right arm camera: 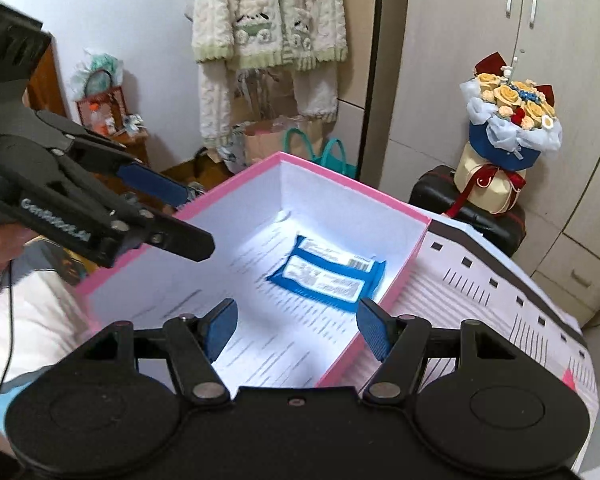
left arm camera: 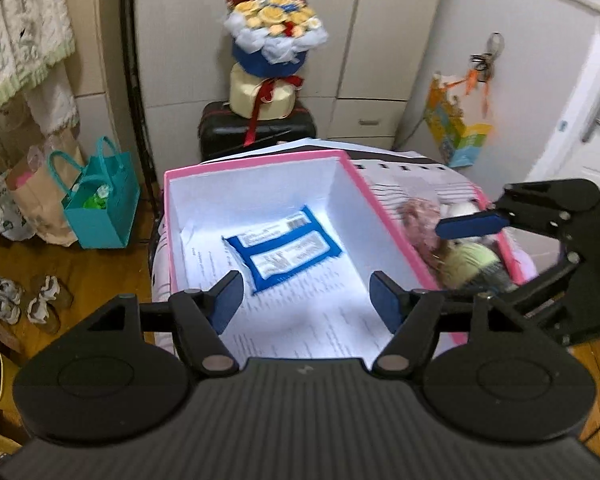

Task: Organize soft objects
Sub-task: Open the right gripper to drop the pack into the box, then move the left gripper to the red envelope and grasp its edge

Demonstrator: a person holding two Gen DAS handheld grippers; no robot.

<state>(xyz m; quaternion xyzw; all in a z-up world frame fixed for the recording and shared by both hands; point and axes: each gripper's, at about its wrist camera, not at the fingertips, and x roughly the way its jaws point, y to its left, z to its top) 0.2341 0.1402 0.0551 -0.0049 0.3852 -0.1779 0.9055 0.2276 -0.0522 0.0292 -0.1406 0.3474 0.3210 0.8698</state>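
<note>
A pink box (left arm camera: 256,164) with white walls stands open, with printed paper on its floor. A blue and white soft pack (left arm camera: 284,252) lies flat inside it, also seen in the right wrist view as the pack (right arm camera: 328,276). My left gripper (left arm camera: 306,300) hovers open over the box's near end, nothing between its pads. My right gripper (right arm camera: 296,328) is likewise open and empty above the box rim (right arm camera: 380,196). Beside the box's right wall lie a pink fuzzy toy (left arm camera: 418,216) and a green knitted toy (left arm camera: 468,258), under the right gripper's fingers (left arm camera: 472,224).
The box rests on a striped pink-and-white sheet (right arm camera: 500,312). Behind it a bouquet (left arm camera: 274,24) stands on a black suitcase (left arm camera: 220,128). A teal bag (left arm camera: 100,204) and shoes (left arm camera: 4,300) are on the floor at left. Wardrobe doors (right arm camera: 520,40) close the back.
</note>
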